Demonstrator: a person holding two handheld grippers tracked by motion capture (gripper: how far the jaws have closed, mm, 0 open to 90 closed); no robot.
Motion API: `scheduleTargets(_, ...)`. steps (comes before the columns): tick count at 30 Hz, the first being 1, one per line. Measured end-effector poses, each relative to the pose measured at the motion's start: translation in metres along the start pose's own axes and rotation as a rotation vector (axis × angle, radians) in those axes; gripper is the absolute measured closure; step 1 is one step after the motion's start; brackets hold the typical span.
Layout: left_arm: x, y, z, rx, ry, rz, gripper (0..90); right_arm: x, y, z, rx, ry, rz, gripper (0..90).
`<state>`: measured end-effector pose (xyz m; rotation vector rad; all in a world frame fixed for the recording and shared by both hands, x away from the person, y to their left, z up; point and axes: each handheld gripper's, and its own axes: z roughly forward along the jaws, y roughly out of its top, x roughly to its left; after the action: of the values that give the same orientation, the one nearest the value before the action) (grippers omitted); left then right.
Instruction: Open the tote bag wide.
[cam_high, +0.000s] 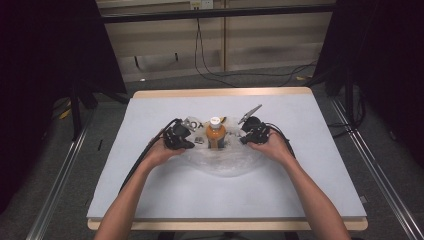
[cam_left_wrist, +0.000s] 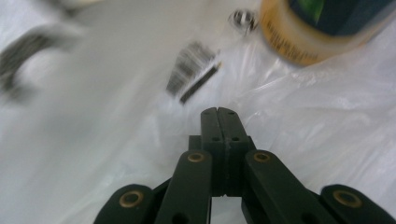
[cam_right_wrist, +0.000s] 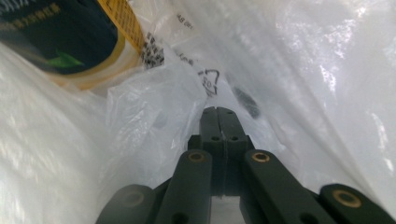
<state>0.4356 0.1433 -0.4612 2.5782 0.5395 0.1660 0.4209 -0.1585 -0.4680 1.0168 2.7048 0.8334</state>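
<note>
Clear plastic bag (cam_high: 222, 159), crumpled, at centre of the pale surface (cam_high: 150, 190). Orange bottle (cam_high: 215, 135) with white cap, upright inside the bag. Left tool (cam_high: 189, 143) at the bottle's 9 o'clock, jaws pressed together, pinching bag film. Right tool (cam_high: 243, 140) at its 3 o'clock, jaws likewise closed on bag film.

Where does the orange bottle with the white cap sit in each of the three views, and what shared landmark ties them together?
High view: the orange bottle stands upright at the table's middle, between the two grippers, on the clear plastic bag.
Left gripper view: its lower body is at the top right corner, blurred.
Right gripper view: its dark label and yellow band are at the top left.
Shared landmark: the clear plastic bag around the bottle.
</note>
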Motion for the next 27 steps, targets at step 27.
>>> scheduleTargets(27, 0.020, -0.033, -0.024, 0.125, 0.111, 0.037, 90.0, -0.013, -0.039, -0.037, 0.151, -0.063, -0.132, 90.0)
